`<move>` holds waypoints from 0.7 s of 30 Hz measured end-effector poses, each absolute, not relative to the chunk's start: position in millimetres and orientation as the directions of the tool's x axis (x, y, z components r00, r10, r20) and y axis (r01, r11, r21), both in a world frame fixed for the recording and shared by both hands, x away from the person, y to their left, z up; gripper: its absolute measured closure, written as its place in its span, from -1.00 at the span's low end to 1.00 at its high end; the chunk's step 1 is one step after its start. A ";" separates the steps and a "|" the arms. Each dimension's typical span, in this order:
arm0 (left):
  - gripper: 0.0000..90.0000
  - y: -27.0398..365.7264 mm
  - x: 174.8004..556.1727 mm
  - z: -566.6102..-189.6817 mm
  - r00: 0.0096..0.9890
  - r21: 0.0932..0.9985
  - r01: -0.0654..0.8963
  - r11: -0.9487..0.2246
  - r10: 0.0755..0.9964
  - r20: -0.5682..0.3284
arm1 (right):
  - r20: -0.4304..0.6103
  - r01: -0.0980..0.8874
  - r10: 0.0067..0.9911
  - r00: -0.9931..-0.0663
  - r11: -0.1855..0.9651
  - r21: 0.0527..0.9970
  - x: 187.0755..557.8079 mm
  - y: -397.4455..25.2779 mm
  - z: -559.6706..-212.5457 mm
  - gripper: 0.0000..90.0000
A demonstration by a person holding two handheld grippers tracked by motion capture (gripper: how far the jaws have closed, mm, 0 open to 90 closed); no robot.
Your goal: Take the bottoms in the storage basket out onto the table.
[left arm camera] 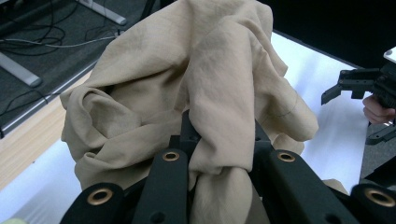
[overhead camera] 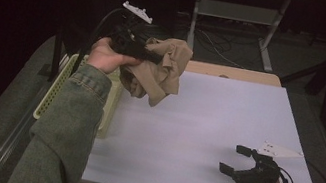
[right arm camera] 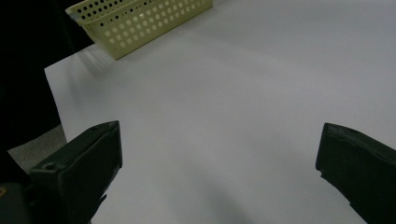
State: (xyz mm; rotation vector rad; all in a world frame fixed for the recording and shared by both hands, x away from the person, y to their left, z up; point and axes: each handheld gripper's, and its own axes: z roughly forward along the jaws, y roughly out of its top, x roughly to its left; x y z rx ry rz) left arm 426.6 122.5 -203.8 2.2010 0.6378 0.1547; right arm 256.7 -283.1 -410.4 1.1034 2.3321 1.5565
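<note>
The left gripper clamps the bunched tan cloth in the air beside the basket, likely carrying it tableward, while the right gripper rests spread wide, empty, ready to help.

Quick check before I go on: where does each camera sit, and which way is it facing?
High view: above the person's side, looking forward and down on the table; both forearms and tools show.
Left gripper view: rides the left tool, looking along its jaws, shut on the tan cloth.
Right gripper view: rides the open right tool, facing the yellow basket.
High and left views share the cloth.
</note>
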 end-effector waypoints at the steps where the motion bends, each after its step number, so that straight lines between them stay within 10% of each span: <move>1: 0.66 121.5 427.0 -205.3 0.864 0.747 0.396 -0.535 0.493 -0.104 | 0.278 0.499 0.631 -0.724 0.201 0.843 256.6 -283.2 -410.4 -1.00; 21: 0.66 99.4 435.9 -232.7 0.881 0.759 0.397 -0.516 0.446 -0.158 | 0.285 0.504 0.631 -0.721 0.195 0.842 256.1 -283.5 -409.6 -1.00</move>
